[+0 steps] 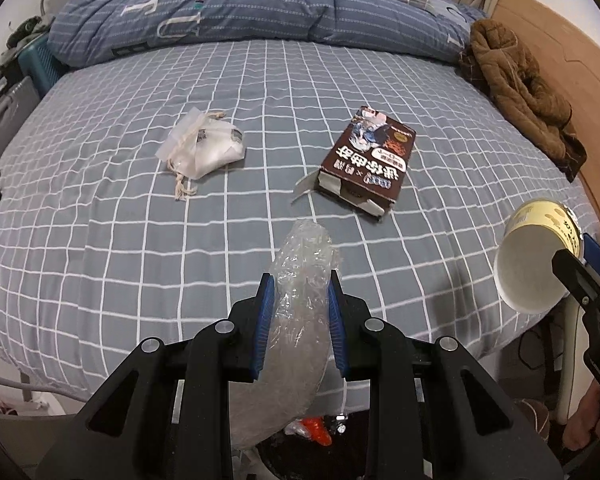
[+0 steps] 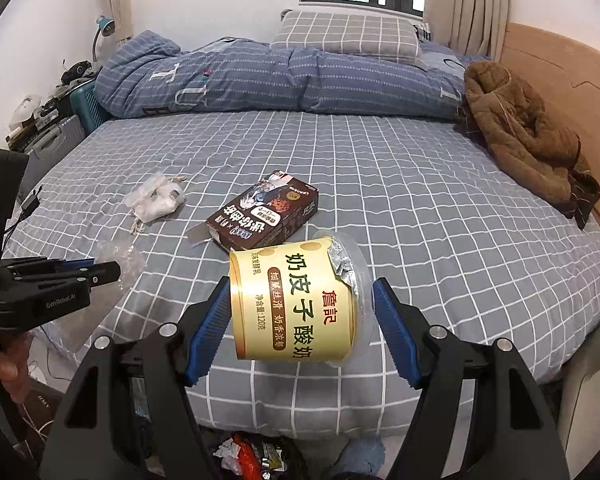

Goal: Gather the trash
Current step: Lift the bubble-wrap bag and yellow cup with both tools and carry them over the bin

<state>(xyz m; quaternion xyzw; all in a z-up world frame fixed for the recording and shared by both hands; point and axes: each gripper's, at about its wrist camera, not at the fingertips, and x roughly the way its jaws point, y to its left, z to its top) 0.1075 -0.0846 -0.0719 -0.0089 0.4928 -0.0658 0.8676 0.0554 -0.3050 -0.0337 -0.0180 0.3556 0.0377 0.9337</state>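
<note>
My left gripper (image 1: 300,284) is shut on a crumpled clear plastic bag (image 1: 296,320), which hangs down between its blue pads above the bed's near edge. My right gripper (image 2: 300,292) is shut on a yellow yogurt cup (image 2: 296,304), held on its side with the torn foil lid to the right; the same cup (image 1: 528,264) shows at the right of the left wrist view. On the checked sheet lie a brown open-ended carton (image 1: 368,160) (image 2: 264,212) and a white drawstring pouch (image 1: 204,148) (image 2: 156,200). The left gripper (image 2: 100,272) appears at the left of the right wrist view.
A bin with mixed trash (image 2: 252,460) (image 1: 312,432) sits on the floor below both grippers. A blue quilt (image 1: 220,12) and pillow (image 2: 348,36) lie at the bed's far end, a brown coat (image 1: 520,92) by the wooden headboard (image 2: 560,72). Suitcases (image 2: 56,140) stand left.
</note>
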